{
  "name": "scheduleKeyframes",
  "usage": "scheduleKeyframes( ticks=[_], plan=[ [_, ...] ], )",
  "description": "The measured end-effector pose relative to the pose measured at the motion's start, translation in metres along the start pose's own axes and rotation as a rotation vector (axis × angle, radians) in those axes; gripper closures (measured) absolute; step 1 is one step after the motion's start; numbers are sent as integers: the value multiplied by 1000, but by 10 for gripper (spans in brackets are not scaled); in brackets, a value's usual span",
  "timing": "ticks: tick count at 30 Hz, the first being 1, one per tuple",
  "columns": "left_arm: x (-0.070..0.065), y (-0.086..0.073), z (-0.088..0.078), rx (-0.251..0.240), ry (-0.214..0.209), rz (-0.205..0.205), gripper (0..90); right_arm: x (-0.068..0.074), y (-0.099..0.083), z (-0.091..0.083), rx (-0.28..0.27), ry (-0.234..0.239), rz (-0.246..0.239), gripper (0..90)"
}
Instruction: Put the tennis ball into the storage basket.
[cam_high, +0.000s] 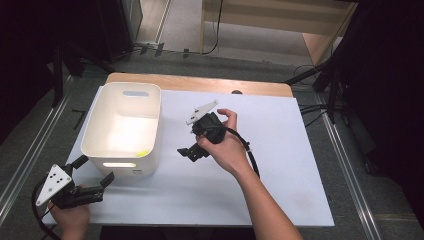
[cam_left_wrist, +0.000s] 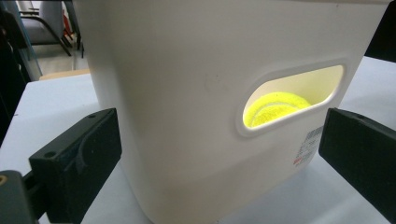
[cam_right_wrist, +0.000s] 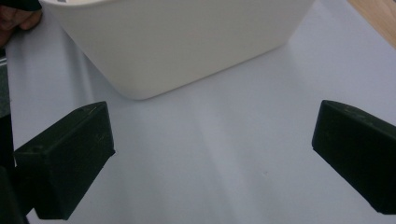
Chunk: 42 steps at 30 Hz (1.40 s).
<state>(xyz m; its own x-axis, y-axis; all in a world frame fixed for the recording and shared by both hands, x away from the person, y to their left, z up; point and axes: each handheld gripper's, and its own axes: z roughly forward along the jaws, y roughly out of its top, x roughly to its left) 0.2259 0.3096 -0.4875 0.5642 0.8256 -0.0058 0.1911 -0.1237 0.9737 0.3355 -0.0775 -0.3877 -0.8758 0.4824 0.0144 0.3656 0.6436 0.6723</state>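
A white plastic bin (cam_high: 122, 125) stands on the left part of the white tabletop (cam_high: 290, 150). A yellow tennis ball (cam_high: 142, 153) lies in its near right corner and shows through the handle slot as a bright ball (cam_left_wrist: 275, 106). My left gripper (cam_high: 94, 170) is open just in front of the bin's near wall (cam_left_wrist: 187, 70), its jaws spread wide with nothing between them. My right gripper (cam_high: 192, 143) is open to the right of the bin and points toward its corner (cam_right_wrist: 177, 42). Only bare tabletop lies between its jaws.
A wooden table edge (cam_high: 200, 83) shows behind the white top. The person's left hand (cam_right_wrist: 18, 18) is in the right gripper view's top left corner. Grey floor with metal rails (cam_high: 30, 145) surrounds the table, and cables (cam_high: 312, 107) lie at the back right.
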Motion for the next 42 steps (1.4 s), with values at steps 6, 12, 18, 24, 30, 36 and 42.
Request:
scheduleKeyframes(
  ticks=[6, 12, 18, 24, 30, 36, 42],
  plan=[
    [0, 0, 1, 2, 2, 6, 0, -5, -20, -10, -32, -25, 38, 0],
    [0, 0, 1, 1, 1, 3, 0, -10, -41, -20, -73, -51, 74, 0],
    [0, 0, 0, 0, 1, -2, 0, -12, -60, -27, -108, -78, 107, 0],
    [0, 0, 1, 3, 1, 4, 0, -13, -77, -34, -138, -99, 125, 0],
    [0, 0, 1, 5, 2, 4, 0, -14, -94, -42, -163, -117, 150, 0],
    [-1, 0, 1, 9, 3, 10, 0, -17, -110, -51, -190, -139, 170, 0],
    [-1, 0, 2, 8, 3, 9, 0, -19, -126, -55, -204, -156, 187, 0]
  ],
)
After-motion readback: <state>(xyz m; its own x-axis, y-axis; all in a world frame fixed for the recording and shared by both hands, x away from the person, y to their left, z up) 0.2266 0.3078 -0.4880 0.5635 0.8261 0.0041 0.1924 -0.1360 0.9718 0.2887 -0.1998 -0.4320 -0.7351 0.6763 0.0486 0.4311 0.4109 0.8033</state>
